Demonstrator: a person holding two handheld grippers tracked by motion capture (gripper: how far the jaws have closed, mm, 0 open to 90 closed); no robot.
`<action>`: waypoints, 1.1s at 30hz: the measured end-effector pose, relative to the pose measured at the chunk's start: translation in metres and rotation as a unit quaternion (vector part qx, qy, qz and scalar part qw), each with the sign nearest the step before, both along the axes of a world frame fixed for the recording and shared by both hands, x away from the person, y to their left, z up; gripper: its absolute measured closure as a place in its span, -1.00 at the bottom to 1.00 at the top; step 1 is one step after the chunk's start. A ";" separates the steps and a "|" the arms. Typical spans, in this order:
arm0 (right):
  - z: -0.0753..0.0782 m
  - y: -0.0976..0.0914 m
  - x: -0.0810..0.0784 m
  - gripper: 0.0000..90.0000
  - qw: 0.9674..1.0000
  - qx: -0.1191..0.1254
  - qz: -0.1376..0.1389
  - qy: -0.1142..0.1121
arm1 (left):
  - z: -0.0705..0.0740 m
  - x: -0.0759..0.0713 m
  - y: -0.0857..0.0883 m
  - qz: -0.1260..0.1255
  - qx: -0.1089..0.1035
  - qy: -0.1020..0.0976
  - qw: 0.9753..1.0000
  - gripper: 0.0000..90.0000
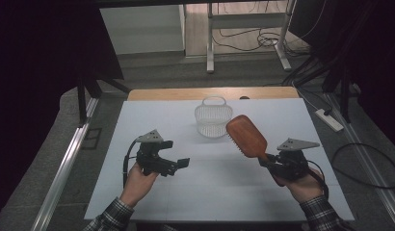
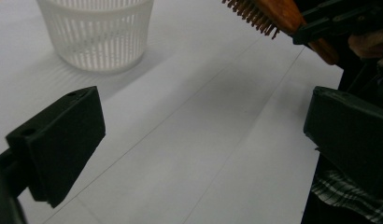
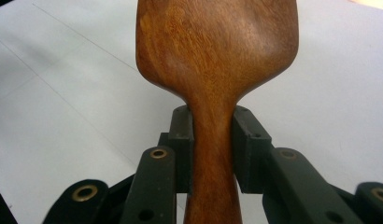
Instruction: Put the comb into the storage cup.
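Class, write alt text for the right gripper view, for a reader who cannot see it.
The right gripper clamps the narrow handle of a reddish-brown wooden hairbrush, whose smooth back faces the camera. Its two black fingers press the handle from either side above a white table surface.

Both grippers are matt black: the left gripper [image 1: 178, 165] and right gripper [image 1: 266, 161] each carry a grey three-cornered plate on top, blocky flat-faced jaws on linkage bars with brass-ringed pivot holes, and a trailing black cable. Plaid shirt cuffs cover both wrists.
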State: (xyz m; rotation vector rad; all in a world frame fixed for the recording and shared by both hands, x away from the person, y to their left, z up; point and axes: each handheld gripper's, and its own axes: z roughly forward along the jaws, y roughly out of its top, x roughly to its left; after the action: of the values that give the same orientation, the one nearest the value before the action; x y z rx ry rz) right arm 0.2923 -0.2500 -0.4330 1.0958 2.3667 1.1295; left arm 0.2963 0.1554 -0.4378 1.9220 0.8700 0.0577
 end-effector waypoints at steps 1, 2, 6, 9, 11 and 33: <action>0.000 0.000 0.000 0.60 1.000 0.000 0.000 0.000 | 0.000 0.000 0.000 0.000 0.000 0.000 1.000 -1.00; 0.001 0.002 -0.001 0.60 1.000 0.003 0.001 -0.004 | 0.000 0.001 -0.002 -0.001 -0.002 0.001 1.000 -1.00; 0.001 0.005 -0.002 0.60 1.000 0.009 0.005 -0.005 | 0.002 0.008 -0.008 -0.005 -0.010 0.006 1.000 -1.00; 0.001 0.007 -0.003 0.60 1.000 0.011 0.008 -0.006 | 0.003 0.010 -0.010 -0.005 -0.012 0.007 1.000 -1.00; 0.001 0.011 -0.004 0.60 1.000 0.013 0.012 -0.007 | 0.003 0.012 -0.012 -0.006 -0.014 0.008 1.000 -1.00; 0.001 0.028 -0.008 0.60 0.999 0.031 0.030 -0.021 | 0.003 0.038 -0.036 -0.028 -0.043 0.028 0.998 -1.00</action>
State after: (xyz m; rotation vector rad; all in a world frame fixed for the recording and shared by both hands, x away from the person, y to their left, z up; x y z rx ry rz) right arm 0.2847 -0.2216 -0.4317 1.0161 2.3605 1.2433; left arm 0.3342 0.1197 -0.4346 1.8731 0.8423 -0.0657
